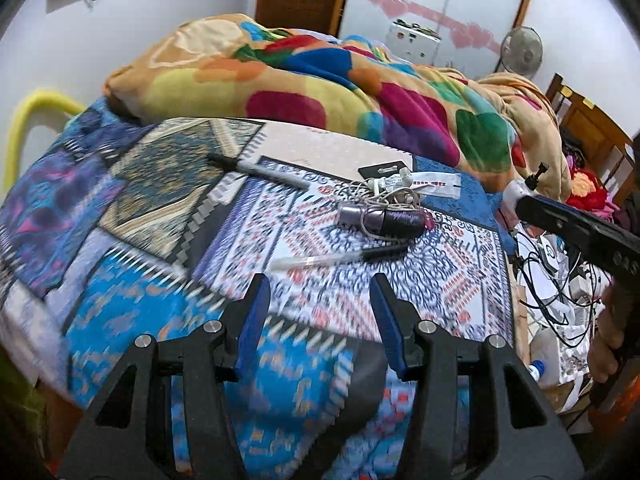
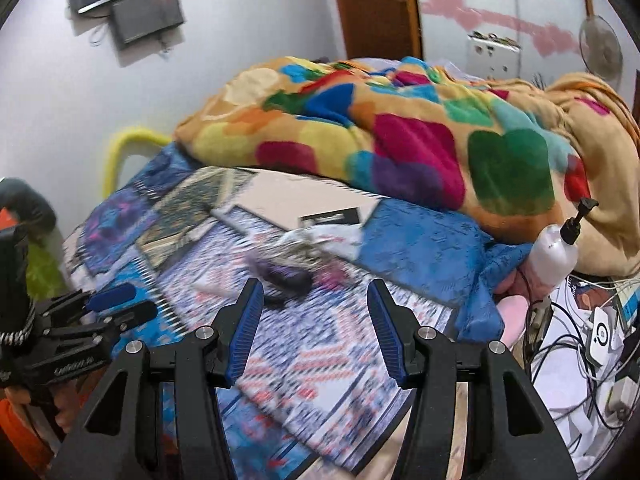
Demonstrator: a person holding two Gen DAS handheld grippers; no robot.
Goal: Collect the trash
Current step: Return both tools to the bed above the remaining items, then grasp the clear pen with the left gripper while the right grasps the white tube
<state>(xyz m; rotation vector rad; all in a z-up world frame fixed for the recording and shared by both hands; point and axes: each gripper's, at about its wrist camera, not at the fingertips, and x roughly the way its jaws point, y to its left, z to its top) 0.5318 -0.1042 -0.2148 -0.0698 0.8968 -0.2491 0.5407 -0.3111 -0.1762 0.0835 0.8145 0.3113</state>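
The trash lies in a small heap in the middle of my bed's patterned sheet [image 1: 360, 292]: a tangle of white earphone cord [image 1: 384, 190], a purple capsule-shaped thing [image 1: 382, 220] under it, a white paper strip [image 1: 434, 184] with red print too small to read, and a black card [image 1: 378, 170] half buried behind the cord. A clear pen with a black cap [image 1: 340, 259] lies just in front of the heap, and a grey marker [image 1: 258, 170] lies apart to the left. From my right wrist camera the same heap is smeared by blur, and I can make out only a purple blob [image 2: 288, 274] and something whitish behind it.

My left tongs [image 1: 320, 312] stand apart with nothing between the blue pads, short of the pen and above the sheet. My right tongs [image 2: 314, 320] are apart too, and bare.

Beyond the heap a bright blanket [image 1: 320, 80] is bunched up. At the bed's right edge, a white pump bottle [image 2: 558, 248] stands with its base hidden by the blue cloth, and tangled cables [image 2: 572, 344] spread over papers, cut off by the frame. Each camera catches only part of the other tongs at its edge.
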